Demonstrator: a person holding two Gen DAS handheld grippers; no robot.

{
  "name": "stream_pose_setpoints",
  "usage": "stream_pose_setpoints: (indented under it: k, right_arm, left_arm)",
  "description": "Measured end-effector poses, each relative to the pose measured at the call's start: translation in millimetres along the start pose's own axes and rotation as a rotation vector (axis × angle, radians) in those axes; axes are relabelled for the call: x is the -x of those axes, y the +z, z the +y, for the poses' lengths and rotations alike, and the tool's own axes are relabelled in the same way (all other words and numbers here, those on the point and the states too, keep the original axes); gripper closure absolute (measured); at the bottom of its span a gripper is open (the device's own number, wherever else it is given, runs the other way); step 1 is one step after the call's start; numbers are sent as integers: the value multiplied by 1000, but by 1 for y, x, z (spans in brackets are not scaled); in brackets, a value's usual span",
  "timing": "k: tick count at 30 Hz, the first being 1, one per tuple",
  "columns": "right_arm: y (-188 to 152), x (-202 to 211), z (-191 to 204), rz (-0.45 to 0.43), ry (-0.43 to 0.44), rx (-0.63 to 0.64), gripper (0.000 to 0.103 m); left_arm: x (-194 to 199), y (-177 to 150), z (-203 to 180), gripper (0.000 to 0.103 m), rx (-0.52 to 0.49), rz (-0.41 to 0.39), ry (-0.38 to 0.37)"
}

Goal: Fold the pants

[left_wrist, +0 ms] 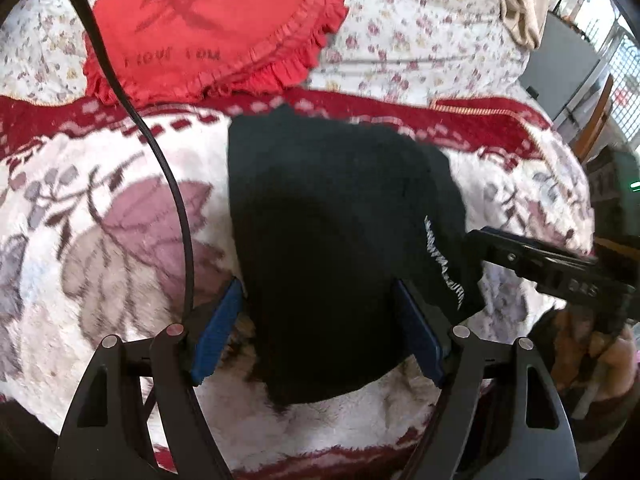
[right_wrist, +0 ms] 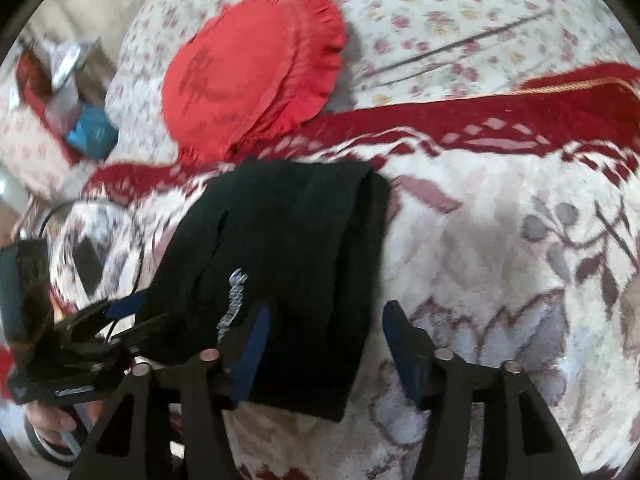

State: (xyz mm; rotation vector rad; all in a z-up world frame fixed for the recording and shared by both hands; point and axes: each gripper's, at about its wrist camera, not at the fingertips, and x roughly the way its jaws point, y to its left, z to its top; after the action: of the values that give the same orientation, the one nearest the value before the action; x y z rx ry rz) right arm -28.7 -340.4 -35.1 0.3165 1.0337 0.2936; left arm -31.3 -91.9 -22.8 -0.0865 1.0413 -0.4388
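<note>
My left tool (left_wrist: 320, 320) and right tool (right_wrist: 324, 340) both gape wide over the black pants (left_wrist: 340, 232); soft, limp cloth, so I'd pinch the near edge.

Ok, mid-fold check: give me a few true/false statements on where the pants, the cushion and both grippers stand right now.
1. The black pants lie bundled on the patterned blanket. True.
2. The left gripper is shut tight. False: its blue fingers stand apart, with pants fabric between them.
3. The red frilled cushion lies on top of the pants. False: it sits beyond them, on the floral sheet.
4. The right gripper is open, one edge of the pants between its fingers. True.
5. White lettering shows on the pants. True.
</note>
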Motion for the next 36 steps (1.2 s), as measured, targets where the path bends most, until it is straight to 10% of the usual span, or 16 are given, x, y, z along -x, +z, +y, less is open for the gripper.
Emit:
stream_pose_setpoints:
  k: [20,22,29,36]
  right_arm:
    - [16,-47,-20,-8,215,-107,34]
    - [16,-45,-16,-13,198,-84,46]
    - [20,-28,4,-63,157,-10,70]
    - [48,-15,36,-107,234,44,78]
  left_arm:
    - [-45,29,41,12,187,48,-128]
    - [-47,29,38,13,184,31,-138]
    - [-31,33,30,61,137,-15,-156]
    - [1,53,41,66,111,-74,-145]
